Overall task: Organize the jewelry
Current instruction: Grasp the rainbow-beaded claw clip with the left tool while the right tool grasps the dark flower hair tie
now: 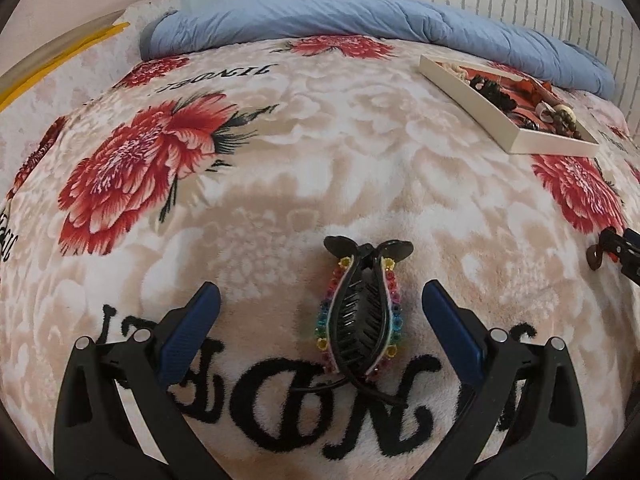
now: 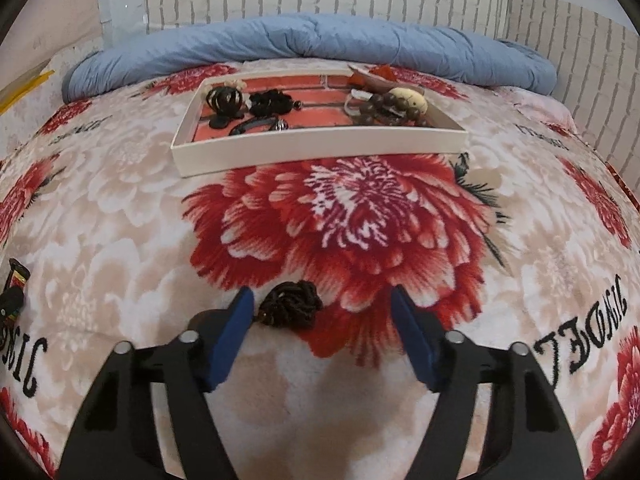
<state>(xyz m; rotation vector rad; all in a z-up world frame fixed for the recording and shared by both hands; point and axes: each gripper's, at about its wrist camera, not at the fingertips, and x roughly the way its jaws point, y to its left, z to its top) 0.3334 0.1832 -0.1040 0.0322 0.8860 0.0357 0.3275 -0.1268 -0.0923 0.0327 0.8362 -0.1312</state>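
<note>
A black hair claw with rainbow stones (image 1: 366, 312) lies on the flowered blanket between the blue pads of my left gripper (image 1: 322, 300), which is open and not touching it. In the right wrist view a dark brown beaded bundle (image 2: 291, 303) rests on the blanket close to the left pad of my right gripper (image 2: 322, 303); the jaws stand apart around it and the right pad is well clear. A shallow white tray (image 2: 312, 146) farther back holds black hair pieces and brown and cream beads. The same tray (image 1: 476, 102) shows at the upper right of the left wrist view.
A rolled blue quilt (image 2: 304, 42) lies along the far side of the bed against a white brick-pattern wall. The other gripper's tip (image 1: 618, 252) shows at the right edge of the left wrist view, beside the brown bundle (image 1: 595, 259). The hair claw's end (image 2: 14, 286) shows at the left edge of the right wrist view.
</note>
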